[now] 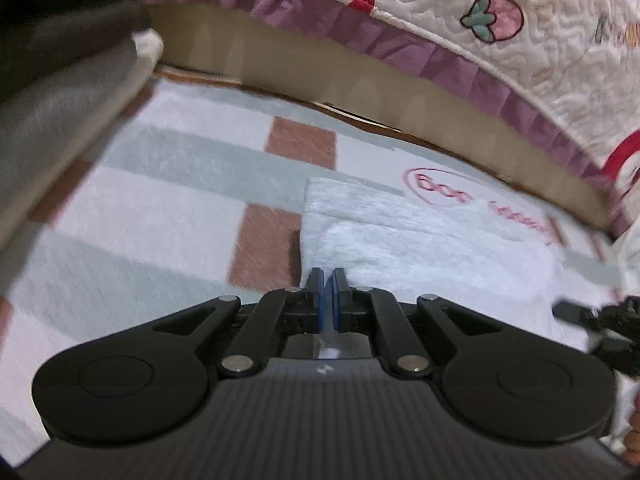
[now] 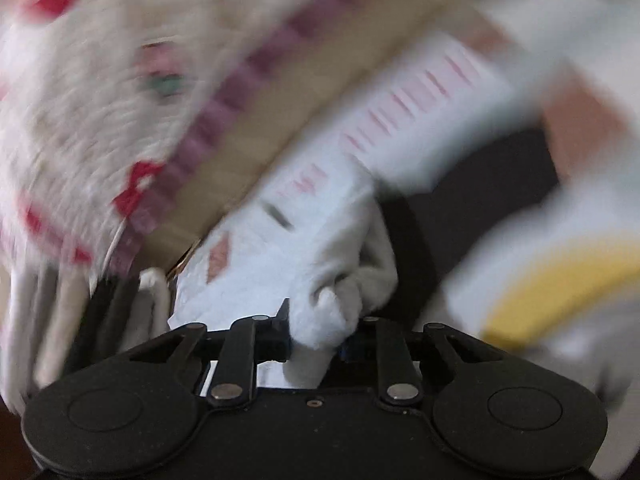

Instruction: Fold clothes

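A white garment with red print (image 1: 432,236) lies flat on the checked rug, right of centre in the left wrist view. My left gripper (image 1: 327,280) hovers at its near left edge, blue pads nearly together with nothing between them. In the blurred right wrist view, my right gripper (image 2: 320,320) is shut on a bunched fold of the white garment (image 2: 320,216), which stretches away from the jaws. The right gripper also shows at the right edge of the left wrist view (image 1: 592,316).
A checked rug (image 1: 160,200) in white, grey and brown covers the floor. A bed with a quilted strawberry cover (image 1: 500,48) and purple frill runs along the far side. A grey and white object (image 1: 60,120) stands at left. Yellow and white items (image 2: 560,292) lie at right.
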`<state>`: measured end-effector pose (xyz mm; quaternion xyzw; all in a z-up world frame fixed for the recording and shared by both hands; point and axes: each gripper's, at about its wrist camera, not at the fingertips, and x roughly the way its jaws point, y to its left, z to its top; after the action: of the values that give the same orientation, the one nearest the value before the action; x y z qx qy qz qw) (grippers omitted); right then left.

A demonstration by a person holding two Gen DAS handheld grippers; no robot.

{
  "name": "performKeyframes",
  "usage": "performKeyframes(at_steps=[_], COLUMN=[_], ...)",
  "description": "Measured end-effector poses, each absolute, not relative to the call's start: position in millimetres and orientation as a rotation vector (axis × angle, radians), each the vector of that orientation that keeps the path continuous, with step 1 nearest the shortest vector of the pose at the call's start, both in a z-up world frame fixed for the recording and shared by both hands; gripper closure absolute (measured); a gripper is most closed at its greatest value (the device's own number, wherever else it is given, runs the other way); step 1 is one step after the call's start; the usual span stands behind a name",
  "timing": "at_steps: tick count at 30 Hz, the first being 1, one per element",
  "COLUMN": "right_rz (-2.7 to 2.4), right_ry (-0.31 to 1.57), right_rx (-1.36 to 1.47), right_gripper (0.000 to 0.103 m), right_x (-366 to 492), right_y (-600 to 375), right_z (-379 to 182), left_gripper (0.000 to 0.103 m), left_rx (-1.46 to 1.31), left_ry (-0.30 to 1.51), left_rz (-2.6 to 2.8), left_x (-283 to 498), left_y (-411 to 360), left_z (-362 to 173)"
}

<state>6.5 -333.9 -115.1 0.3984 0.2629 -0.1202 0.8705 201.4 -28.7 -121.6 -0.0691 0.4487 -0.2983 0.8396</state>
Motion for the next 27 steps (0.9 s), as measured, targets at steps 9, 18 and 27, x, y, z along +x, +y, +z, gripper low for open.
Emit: performKeyframes(at_steps=[9, 18, 27], right_rz=[-0.291, -0.286, -0.216], right_ry=[0.709, 0.689, 0.698], right_rx=[0.648, 0.991, 1.078], right_gripper=[0.078, 0.053, 0.048], right_x=[33.8, -10.0, -19.0], right_y=[-395.9, -418.9, -416.0], right_z=[-122.9, -152.7, -160.2], left_gripper=[0.061, 0.051, 0.08], left_rx=[-0.17, -0.47, -0.32], left_ry=[0.874, 1.051, 0.971], left_rz=[-0.693, -0.73, -0.793], left_x=[198.3, 231.4, 224.9], left_y=[-36.7, -44.8, -63.7], left_z=[-107.5, -158.6, -153.6])
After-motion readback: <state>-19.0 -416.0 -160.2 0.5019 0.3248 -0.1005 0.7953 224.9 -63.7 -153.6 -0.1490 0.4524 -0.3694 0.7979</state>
